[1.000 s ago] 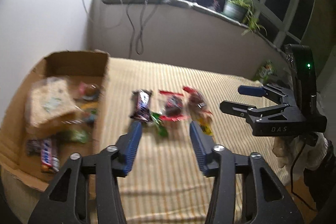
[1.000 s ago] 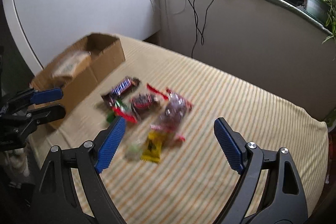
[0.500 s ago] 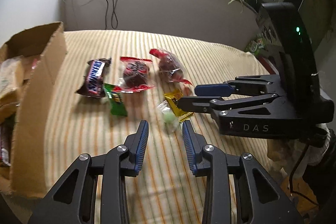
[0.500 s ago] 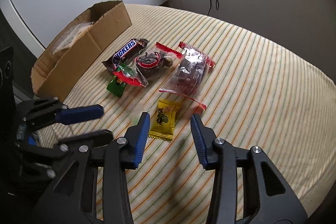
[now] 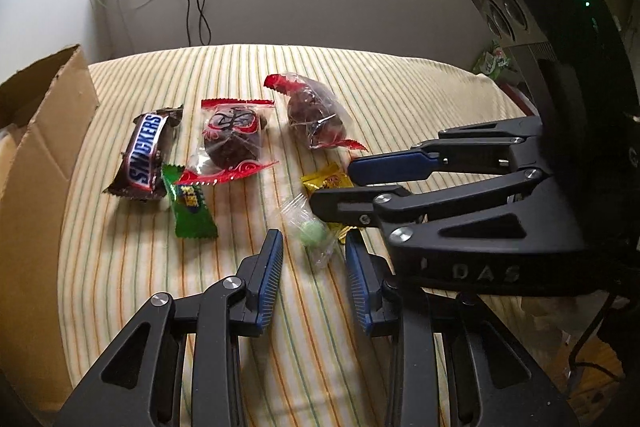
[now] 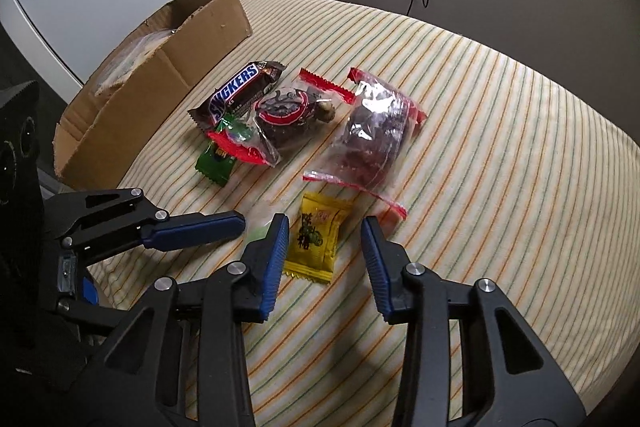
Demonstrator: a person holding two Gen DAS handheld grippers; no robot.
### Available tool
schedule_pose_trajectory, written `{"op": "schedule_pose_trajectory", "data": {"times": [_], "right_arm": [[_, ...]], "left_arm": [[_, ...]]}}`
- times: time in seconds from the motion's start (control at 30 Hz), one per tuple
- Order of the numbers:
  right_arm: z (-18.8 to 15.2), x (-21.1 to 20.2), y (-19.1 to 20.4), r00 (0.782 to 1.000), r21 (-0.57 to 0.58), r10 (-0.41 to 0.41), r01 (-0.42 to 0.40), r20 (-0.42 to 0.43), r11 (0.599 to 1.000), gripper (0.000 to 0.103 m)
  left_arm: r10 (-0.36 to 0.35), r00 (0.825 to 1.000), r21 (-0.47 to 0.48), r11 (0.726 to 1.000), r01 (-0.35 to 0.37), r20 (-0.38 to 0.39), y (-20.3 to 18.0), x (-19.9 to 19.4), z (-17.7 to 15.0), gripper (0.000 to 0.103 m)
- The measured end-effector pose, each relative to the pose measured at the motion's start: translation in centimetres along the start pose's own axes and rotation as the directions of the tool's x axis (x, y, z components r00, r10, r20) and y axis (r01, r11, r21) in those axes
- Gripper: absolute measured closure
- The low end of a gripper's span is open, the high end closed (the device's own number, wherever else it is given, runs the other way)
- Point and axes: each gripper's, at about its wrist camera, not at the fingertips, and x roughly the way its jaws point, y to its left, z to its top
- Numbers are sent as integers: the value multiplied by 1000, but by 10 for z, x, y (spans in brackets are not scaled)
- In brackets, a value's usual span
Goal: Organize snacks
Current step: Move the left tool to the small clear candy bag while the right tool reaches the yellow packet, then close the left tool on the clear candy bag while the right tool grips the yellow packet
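Snacks in crinkly wrappers lie on the striped cloth [image 6: 500, 115] — right gripper [image 6: 325, 227], jaws just narrowing, straddles the flat yellow candy [image 6: 316, 239]; left gripper [image 5: 314, 247] narrows around the round green candy [image 5: 312, 231]. Cardboard box [image 6: 160, 67] at ten o'clock.

Box [image 6: 160, 67] left on cloth [image 6: 500, 147], snacks beside it, Snickers [image 6: 236, 91] nearest box

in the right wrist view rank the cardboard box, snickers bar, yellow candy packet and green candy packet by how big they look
1. cardboard box, by far the largest
2. Snickers bar
3. yellow candy packet
4. green candy packet

The green one is partly covered by a red-edged wrapper, so the last two places are unsure.
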Motion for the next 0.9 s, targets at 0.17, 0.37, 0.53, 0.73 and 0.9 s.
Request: {"op": "schedule_pose_trajectory", "data": {"times": [0.17,0.37,0.53,0.73,0.9], "right_arm": [[3,1,2,999,-51,-47,46,-18,998,82],[-2,-4,-8,999,-34,-35,34,-20,999,83],[-5,-8,-9,999,-17,-31,31,-10,999,86],[-9,-20,-5,1000,-8,-21,21,13,1000,91],[-9,-30,0,999,-5,-40,40,36,999,91]], "left_arm": [[19,1000,22,1000,-19,-1,-7,8,3,73],[32,999,17,999,-32,5,-2,12,6,82],[35,999,14,999,-35,12,-2,13,7,82],[13,999,-17,1000,-13,33,5,-3,3,82],[16,997,-24,1000,-14,70,10,-20,0,82]]}}
